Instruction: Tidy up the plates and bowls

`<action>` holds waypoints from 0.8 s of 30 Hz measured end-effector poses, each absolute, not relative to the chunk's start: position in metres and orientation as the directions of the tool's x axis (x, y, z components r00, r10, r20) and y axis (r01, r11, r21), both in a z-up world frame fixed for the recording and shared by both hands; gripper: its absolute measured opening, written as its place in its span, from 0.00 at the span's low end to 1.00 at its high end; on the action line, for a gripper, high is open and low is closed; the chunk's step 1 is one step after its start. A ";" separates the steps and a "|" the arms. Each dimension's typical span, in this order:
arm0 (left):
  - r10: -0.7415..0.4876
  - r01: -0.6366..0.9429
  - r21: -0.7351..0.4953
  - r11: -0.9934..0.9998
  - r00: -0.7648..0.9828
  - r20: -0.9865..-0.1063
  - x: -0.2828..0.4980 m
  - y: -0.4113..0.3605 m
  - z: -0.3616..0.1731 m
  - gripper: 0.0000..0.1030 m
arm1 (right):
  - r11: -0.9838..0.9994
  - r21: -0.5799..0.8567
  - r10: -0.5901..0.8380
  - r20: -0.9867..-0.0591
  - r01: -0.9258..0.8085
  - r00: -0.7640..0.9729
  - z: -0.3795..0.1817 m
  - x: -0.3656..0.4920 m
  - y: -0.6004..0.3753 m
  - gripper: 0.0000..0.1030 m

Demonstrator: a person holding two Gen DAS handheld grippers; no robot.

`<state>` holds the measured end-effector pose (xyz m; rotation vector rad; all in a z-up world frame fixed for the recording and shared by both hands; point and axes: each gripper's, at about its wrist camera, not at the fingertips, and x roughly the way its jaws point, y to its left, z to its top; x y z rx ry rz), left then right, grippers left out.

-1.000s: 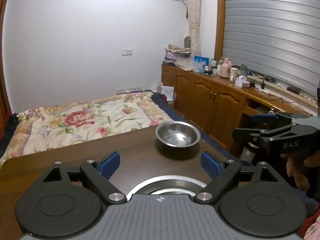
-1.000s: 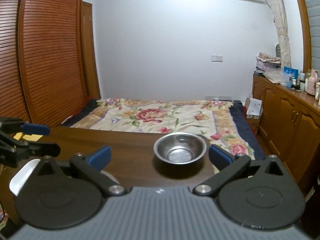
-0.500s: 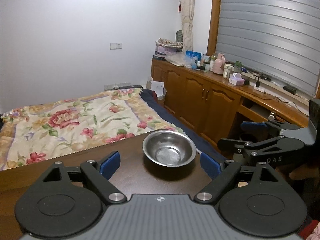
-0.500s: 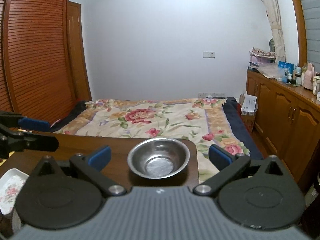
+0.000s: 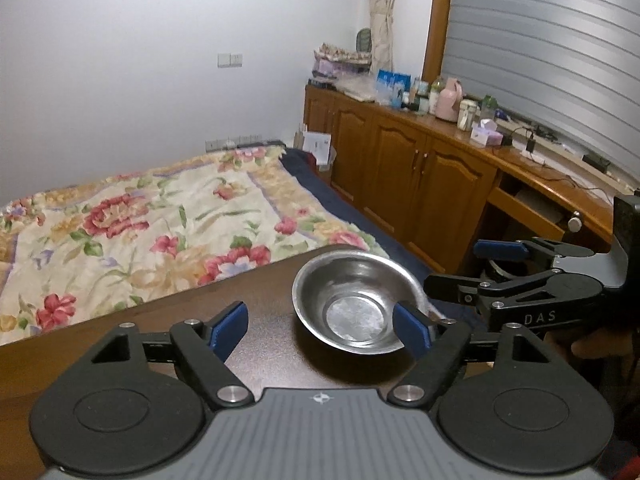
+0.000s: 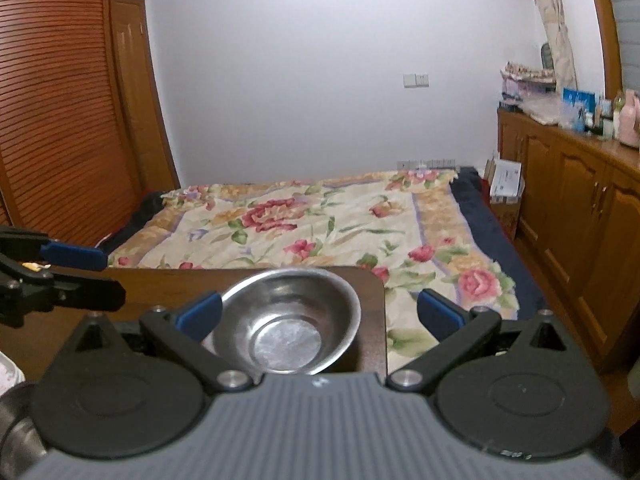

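A steel bowl (image 5: pixel 352 304) (image 6: pixel 288 320) stands upright on the dark wooden table (image 5: pixel 260 292) (image 6: pixel 160 286), close to its far right corner. My left gripper (image 5: pixel 320 326) is open just before the bowl; its right pad (image 5: pixel 412 330) overlaps the bowl's right rim in the view. My right gripper (image 6: pixel 320 314) is also open, and its left pad (image 6: pixel 200 314) overlaps the bowl's left rim. Each gripper shows in the other's view, the right gripper (image 5: pixel 464 268) beside the bowl and the left gripper (image 6: pixel 92 278) over the table. Neither holds anything.
A white floral dish (image 6: pixel 8 372) peeks in at the left edge. Past the table lies a bed with a flowered quilt (image 6: pixel 320 220). Wooden cabinets (image 5: pixel 420 176) with bottles line the right wall, and louvred doors (image 6: pixel 52 120) stand on the left. A hand (image 5: pixel 592 344) holds the right gripper.
Both grippers have closed in on the bowl, which now looks larger and sits at their pads. The round plate under the left gripper has dropped out of view.
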<state>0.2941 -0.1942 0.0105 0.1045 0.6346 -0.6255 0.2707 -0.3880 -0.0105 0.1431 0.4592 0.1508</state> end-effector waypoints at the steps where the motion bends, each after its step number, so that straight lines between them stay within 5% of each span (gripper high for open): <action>1: -0.515 0.575 -0.105 0.812 0.618 -0.594 0.301 -0.197 0.007 0.76 | 0.978 0.178 0.180 -0.437 -0.111 0.881 -0.014 0.274 -0.390 1.00; 17: -0.534 0.558 -0.214 0.802 0.509 -0.675 0.362 -0.216 -0.029 0.59 | 0.948 0.295 0.254 -0.492 -0.115 0.833 -0.040 0.298 -0.399 0.99; 24: -0.537 0.548 -0.241 0.801 0.479 -0.694 0.374 -0.218 -0.039 0.48 | 0.930 0.353 0.281 -0.507 -0.101 0.815 -0.047 0.305 -0.402 0.84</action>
